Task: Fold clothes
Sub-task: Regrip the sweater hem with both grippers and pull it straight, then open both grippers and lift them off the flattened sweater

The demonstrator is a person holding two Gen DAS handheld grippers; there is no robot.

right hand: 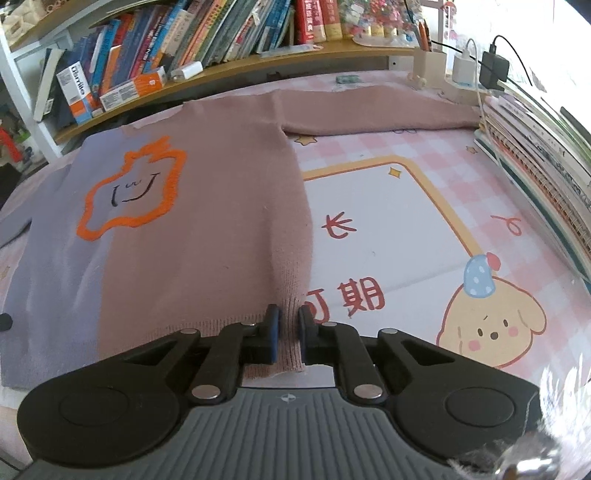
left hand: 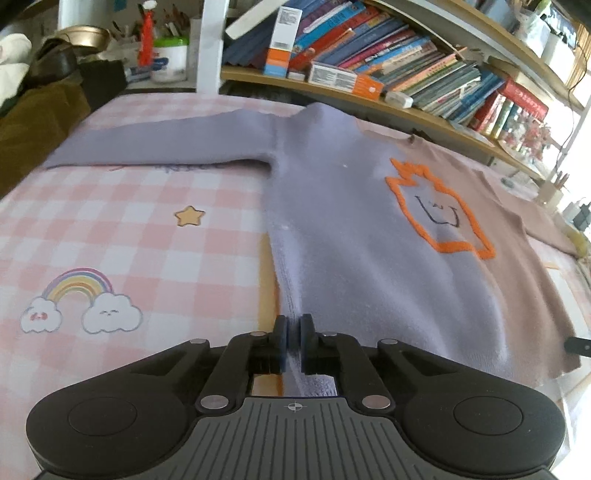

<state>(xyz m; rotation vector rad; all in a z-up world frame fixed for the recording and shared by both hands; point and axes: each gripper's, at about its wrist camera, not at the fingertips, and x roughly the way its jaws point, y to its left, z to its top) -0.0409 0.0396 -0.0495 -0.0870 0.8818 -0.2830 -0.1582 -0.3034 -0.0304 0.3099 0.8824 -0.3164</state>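
The sweater (left hand: 332, 229) lies flat and face up across the checked mat (left hand: 129, 229), both sleeves spread out along the far edge by the bookshelf (right hand: 207, 48); no fold is made yet. The left gripper (left hand: 293, 341) pinches the lilac hem corner at the near edge. The right gripper (right hand: 289, 334) seems clamped on the pink hem corner.

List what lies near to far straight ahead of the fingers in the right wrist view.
right gripper shut on the hem → pink half of the sweater → pink sleeve stretched to the right → wooden shelf → books
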